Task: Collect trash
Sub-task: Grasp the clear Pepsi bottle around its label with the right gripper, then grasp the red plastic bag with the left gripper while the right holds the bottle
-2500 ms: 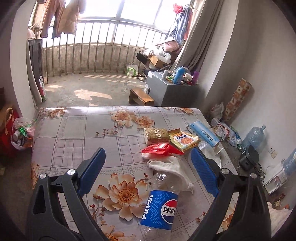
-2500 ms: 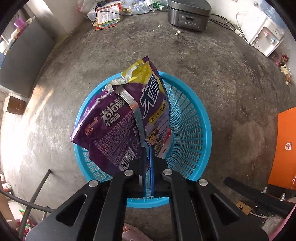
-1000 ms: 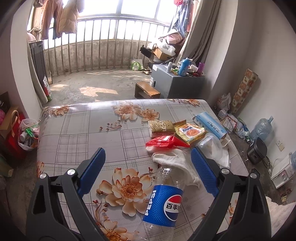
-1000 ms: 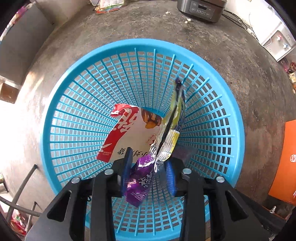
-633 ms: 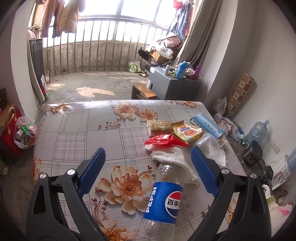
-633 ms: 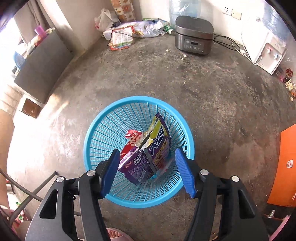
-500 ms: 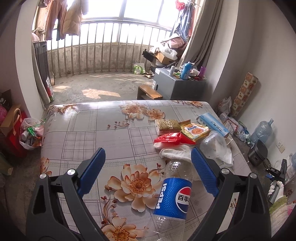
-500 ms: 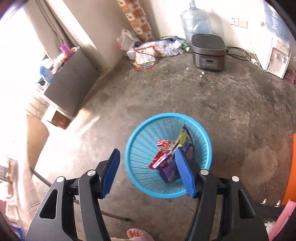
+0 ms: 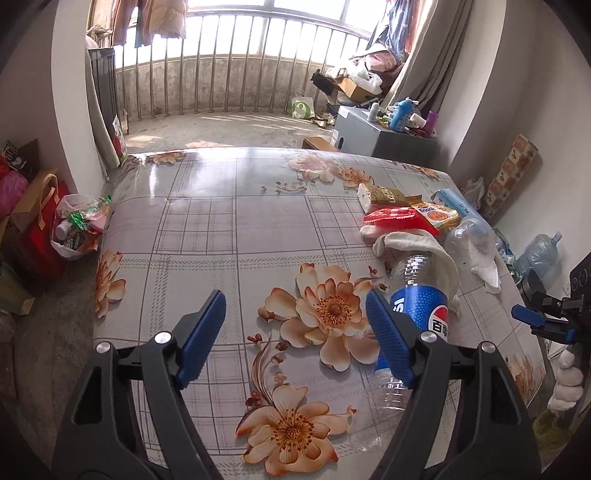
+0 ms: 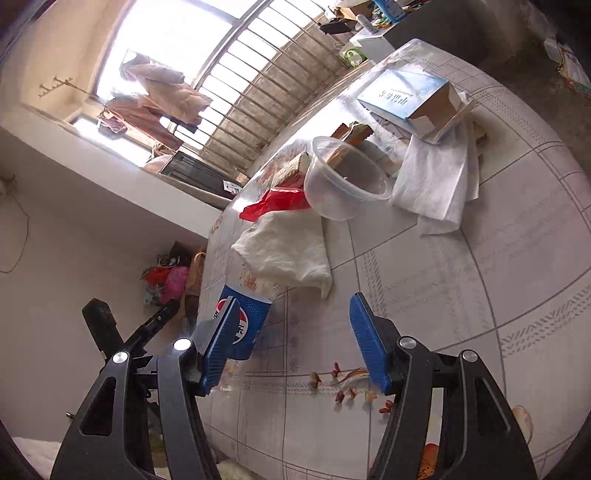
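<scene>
The left gripper [image 9: 295, 338] is closing on nothing; only flowered table [image 9: 207, 229] shows between its jaws. The Pepsi bottle [image 9: 419, 306] lies just outside its right finger [image 9: 388, 339], toward two o'clock, neck under a white cloth [image 9: 413, 243]. The right gripper [image 10: 291, 343] gapes empty, with the bottle at its nine o'clock. Closing here would likely miss or nudge the round bottle rolling, dragging the cloth.

Balcony railing [image 9: 236, 74] — hanging clothes [image 9: 162, 18], water jug [image 9: 539, 254].
</scene>
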The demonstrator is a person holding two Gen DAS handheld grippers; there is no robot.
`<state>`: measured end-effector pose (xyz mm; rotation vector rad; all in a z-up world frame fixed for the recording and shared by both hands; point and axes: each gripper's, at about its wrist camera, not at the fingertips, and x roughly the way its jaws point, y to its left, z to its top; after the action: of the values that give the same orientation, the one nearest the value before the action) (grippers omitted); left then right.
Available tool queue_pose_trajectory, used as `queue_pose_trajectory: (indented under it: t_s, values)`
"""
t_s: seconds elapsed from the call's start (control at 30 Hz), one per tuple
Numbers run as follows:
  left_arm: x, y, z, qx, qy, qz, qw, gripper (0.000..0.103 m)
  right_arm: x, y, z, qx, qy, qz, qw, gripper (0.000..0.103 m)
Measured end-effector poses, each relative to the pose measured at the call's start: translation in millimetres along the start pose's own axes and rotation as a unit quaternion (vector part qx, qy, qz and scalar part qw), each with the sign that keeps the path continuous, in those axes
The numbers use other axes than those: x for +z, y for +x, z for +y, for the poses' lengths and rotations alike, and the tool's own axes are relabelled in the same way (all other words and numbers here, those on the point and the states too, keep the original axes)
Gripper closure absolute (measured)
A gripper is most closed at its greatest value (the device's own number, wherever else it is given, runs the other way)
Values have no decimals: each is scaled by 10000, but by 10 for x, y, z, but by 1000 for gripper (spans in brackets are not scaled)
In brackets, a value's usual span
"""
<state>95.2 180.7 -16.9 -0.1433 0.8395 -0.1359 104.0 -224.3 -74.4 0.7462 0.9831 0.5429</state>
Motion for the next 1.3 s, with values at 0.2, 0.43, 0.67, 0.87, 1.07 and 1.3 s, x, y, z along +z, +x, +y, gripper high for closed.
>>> queue_pose_trajectory:
  t_s: [0.2,0.43,0.67,0.87,1.07,1.3]
  values:
    - [-190,356,-24,-594,-81,641,9961,63,-88,809,314,361,392,716,9960,43]
    - [-432,528,-220,-1301,1,1177,9845,76,-165,1141,407,300,503,1017,9931,43]
    - [-588,459,-547,-1636,327,1363,9765,77,-158,987,216,446,635,1180,9900,44]
    - [-816,326,-1015,-2089,892,1665,9595,77,-278,635,94,367,610,1549,9854,45]
    - [-1088,230,-1519,-2782,1406,2133,9259,77,-535,94,-155,382,833,1777,9798,45]
    - [-921,109,-1675,-2905,1617,1840,9250,76,-778,-468,-442,214,1156,1369,9836,45]
